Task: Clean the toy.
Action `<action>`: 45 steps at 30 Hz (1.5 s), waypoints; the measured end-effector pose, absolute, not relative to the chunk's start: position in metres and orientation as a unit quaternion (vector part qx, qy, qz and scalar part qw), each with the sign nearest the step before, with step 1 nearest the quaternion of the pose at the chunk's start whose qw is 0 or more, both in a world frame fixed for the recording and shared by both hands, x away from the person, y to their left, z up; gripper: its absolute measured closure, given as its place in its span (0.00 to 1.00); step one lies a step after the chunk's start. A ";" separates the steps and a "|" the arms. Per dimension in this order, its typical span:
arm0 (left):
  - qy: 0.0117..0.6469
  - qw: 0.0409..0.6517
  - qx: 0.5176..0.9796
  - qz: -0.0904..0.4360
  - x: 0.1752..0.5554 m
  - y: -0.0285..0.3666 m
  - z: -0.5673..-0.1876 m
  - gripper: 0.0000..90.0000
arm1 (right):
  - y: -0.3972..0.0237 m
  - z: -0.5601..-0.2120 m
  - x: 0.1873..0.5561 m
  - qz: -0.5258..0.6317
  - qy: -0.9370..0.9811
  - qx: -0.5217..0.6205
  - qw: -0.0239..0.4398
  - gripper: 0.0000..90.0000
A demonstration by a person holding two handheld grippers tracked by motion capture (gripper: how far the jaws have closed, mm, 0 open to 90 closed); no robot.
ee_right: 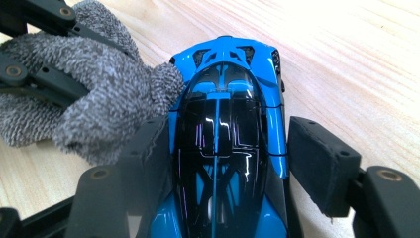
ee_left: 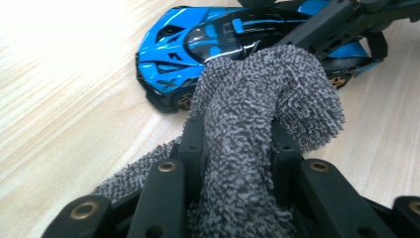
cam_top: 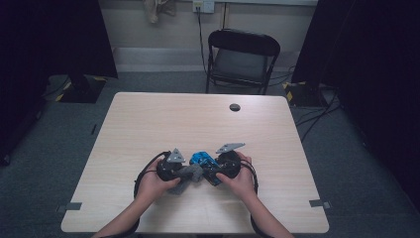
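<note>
- One counter (cam_top: pixel 148 124), pale wood grain, square with rounded corners; a single dark round grommet (cam_top: pixel 235 107) sits near its far edge.
- One black folding chair (cam_top: pixel 241 59) stands on the floor beyond the counter's far side, well apart from the work.
- Two forearms come in from the near edge, each with one hand: the left hand (cam_top: pixel 154 182) and the right hand (cam_top: pixel 241 178), both close together over the near middle of the counter.
- Two hand-held grippers, one per hand. The left hand-held gripper (ee_left: pixel 237 134) has its jaws drawn narrow, clamped on the cloth, which bulges out past the fingertips. The right hand-held gripper (ee_right: pixel 228 158) has its jaws at a middling width with the car between them; the pad on the view's left lies against the car's side, while the other pad stands just off it with a sliver of counter showing, so I cannot tell whether the car is gripped firmly.
- One grey terry cloth (ee_left: pixel 257 114), bunched into a thick roll, its free end touching the front part of the car's roof and side.
- One blue and black toy sports car (ee_right: pixel 223 129), glossy, resting on the counter between the two grippers, with gold-coloured wheels in the left gripper view.
</note>
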State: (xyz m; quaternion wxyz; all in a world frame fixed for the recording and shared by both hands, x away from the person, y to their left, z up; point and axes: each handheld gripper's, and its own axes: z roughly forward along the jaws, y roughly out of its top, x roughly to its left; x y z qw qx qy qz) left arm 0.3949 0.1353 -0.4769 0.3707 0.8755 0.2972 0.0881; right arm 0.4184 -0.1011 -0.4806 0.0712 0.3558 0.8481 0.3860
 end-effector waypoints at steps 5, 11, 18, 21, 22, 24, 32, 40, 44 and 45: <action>0.307 0.370 0.872 0.095 0.398 0.142 -0.476 0.75 | -0.102 -0.481 0.418 0.388 0.847 0.356 0.072 0.38; 0.323 0.371 0.865 0.098 0.404 0.152 -0.477 0.75 | -0.103 -0.483 0.418 0.395 0.844 0.356 0.071 0.38; 0.344 0.369 0.856 0.108 0.412 0.161 -0.476 0.75 | -0.104 -0.485 0.418 0.405 0.839 0.356 0.069 0.37; 0.349 0.366 0.855 0.117 0.414 0.164 -0.476 0.75 | -0.106 -0.485 0.418 0.407 0.838 0.357 0.065 0.37; 0.358 0.366 0.851 0.120 0.417 0.169 -0.476 0.75 | -0.106 -0.485 0.418 0.408 0.838 0.356 0.066 0.37; 0.364 0.365 0.848 0.125 0.421 0.173 -0.477 0.75 | -0.106 -0.486 0.417 0.408 0.838 0.356 0.066 0.37; 0.382 0.366 0.838 0.130 0.428 0.179 -0.475 0.75 | -0.108 -0.489 0.418 0.416 0.832 0.364 0.053 0.37; 0.353 0.374 0.848 0.132 0.414 0.173 -0.466 0.75 | -0.107 -0.488 0.419 0.411 0.834 0.364 0.054 0.37; 0.338 0.382 0.851 0.124 0.401 0.169 -0.463 0.75 | -0.107 -0.488 0.419 0.411 0.834 0.364 0.054 0.37; 0.338 0.382 0.851 0.124 0.401 0.169 -0.463 0.75 | -0.107 -0.488 0.419 0.411 0.835 0.363 0.054 0.37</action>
